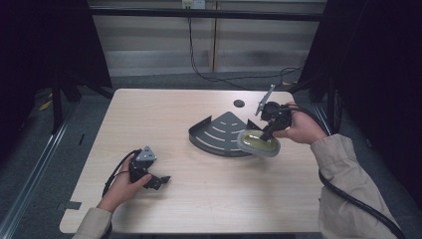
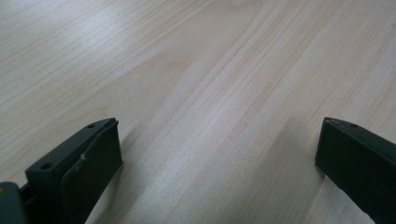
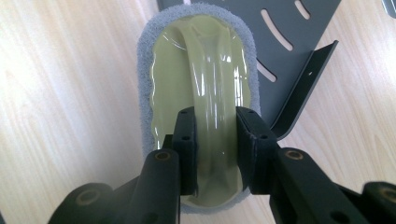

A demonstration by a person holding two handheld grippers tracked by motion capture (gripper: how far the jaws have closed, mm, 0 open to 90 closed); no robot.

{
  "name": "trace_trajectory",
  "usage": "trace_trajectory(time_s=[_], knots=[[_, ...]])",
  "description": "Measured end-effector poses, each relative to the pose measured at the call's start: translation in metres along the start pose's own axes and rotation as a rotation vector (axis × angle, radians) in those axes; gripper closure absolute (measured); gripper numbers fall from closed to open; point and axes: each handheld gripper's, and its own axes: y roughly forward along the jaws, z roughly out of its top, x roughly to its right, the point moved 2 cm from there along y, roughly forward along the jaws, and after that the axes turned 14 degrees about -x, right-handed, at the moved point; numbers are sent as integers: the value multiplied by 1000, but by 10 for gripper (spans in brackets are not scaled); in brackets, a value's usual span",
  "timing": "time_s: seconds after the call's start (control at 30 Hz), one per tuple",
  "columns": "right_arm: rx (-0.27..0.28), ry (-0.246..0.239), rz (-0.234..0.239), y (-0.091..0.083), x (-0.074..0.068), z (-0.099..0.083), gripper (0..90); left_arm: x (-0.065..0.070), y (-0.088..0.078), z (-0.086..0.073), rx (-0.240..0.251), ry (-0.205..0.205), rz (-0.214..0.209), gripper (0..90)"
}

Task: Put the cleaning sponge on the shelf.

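Pale wooden table [image 1: 199, 199] under dim light, dark curtains at both sides. Right gripper [image 3: 215, 135] clenched on the handle of a green-backed scrub pad [image 3: 201, 74], right of centre in the high view, over the edge of a grey slotted corner shelf [image 1: 219, 134]. Left gripper [image 2: 219, 154] released, jaws wide, resting lower left. Risk, probably: glossy handle slipping sideways, or pad snagging the shelf's raised lip.

Both sleeves [image 1: 348, 184] beige, loose cuffs. Left gripper [image 1: 160, 180] black, grey three-cornered plate on top, black cable looping. Right gripper [image 3: 215, 140] black, brass-coloured pivot screws, thick black cable trailing.
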Motion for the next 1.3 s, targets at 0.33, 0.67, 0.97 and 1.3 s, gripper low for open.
trace_trajectory(time_s=[0.33,0.67,0.97,1.3], knots=[[18,78,0,-1,10,16,712,0,0,0,1,-4,-4,0],[24,143,-10,-1,21,29,712,0,0,0,1,-1,-2,0],[36,208,-9,7,29,35,711,0,0,0,1,0,0,0],[35,228,-11,15,33,46,712,0,0,0,0,-2,-1,0]])
